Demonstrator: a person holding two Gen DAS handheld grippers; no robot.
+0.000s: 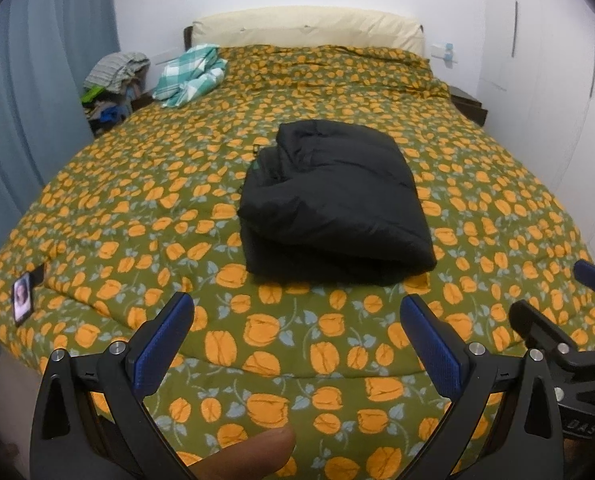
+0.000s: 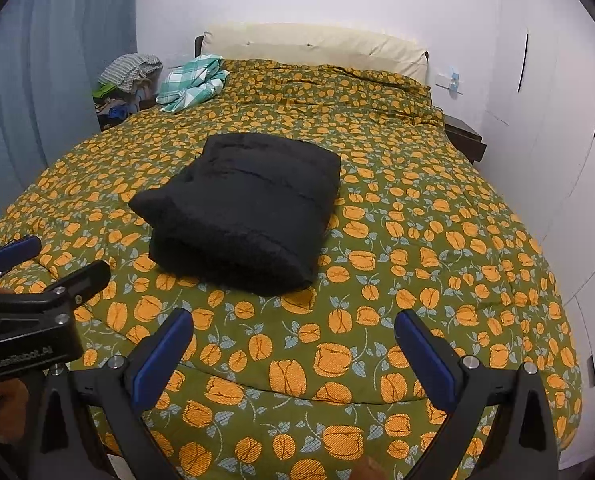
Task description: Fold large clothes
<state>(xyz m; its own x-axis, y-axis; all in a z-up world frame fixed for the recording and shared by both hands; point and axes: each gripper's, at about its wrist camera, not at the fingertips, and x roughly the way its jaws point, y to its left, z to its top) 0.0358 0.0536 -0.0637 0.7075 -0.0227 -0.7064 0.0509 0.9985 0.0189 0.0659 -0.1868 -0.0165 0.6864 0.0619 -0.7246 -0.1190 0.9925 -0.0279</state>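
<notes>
A black padded jacket (image 1: 333, 200) lies folded into a thick bundle in the middle of the bed; it also shows in the right wrist view (image 2: 245, 208). My left gripper (image 1: 295, 318) is open and empty, held above the bed's near edge, short of the jacket. My right gripper (image 2: 293, 330) is open and empty too, held level beside the left one. The right gripper shows at the right edge of the left wrist view (image 1: 553, 300). The left gripper shows at the left edge of the right wrist view (image 2: 53, 264).
The bed has a green quilt with orange flowers (image 1: 145, 208). A teal checked cloth (image 1: 189, 76) lies at the far left corner near the cream headboard (image 1: 309, 30). A pile of clothes (image 1: 113, 80) sits beside the bed. A phone (image 1: 22, 298) lies at the left edge. White wardrobe doors (image 2: 557, 120) stand on the right.
</notes>
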